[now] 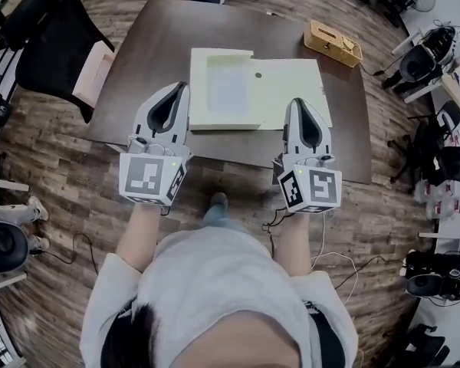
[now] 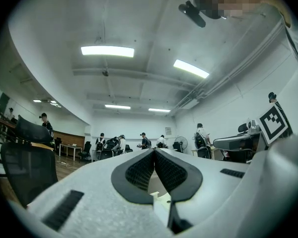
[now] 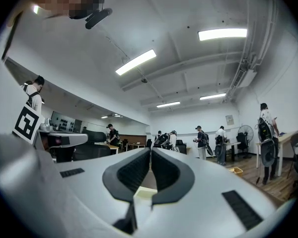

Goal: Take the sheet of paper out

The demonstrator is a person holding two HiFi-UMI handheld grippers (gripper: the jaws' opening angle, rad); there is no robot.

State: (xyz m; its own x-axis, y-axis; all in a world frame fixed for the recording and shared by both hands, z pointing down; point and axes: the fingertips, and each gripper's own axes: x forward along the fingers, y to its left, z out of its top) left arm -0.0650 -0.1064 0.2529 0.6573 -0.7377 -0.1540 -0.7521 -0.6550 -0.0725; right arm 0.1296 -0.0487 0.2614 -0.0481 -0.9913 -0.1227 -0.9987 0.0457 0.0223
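Brown table (image 1: pixel 138 67): I saw a dark, matt, rectangular top standing on a wood-plank floor (image 1: pixel 69 182).
Folder (image 1: pixel 215 117): pale cream card, flat and squarish, lay near the middle of the table.
Flap (image 1: pixel 291 90): the same cream card, spread flat to the right of the folder, with a small dark round dot close to the join.
Sheet of paper (image 1: pixel 228 89): a paler, whitish rectangle lay within the folder's outline. I could not tell whether it sat inside a pocket or on top.
Basket (image 1: pixel 332 43): tan, woven and oblong, beyond the flap and well apart from the folder, by the table's far right corner. I could not make out what was in it.
Left gripper (image 1: pixel 182 87) (image 2: pixel 154 150): grey-white speckled shell with dark ribbed pads. The jaws met tip to tip with nothing between them. Its tip was just beside the folder's left edge.
Right gripper (image 1: pixel 299 100) (image 3: pixel 150 149): same shell and ribbed pads, with the jaws pressed together and empty. Its tip was over the near part of the flap, right of the folder.
Chair (image 1: pixel 54 44): black, with a padded seat, well to the left of the folder, off the table's edge.
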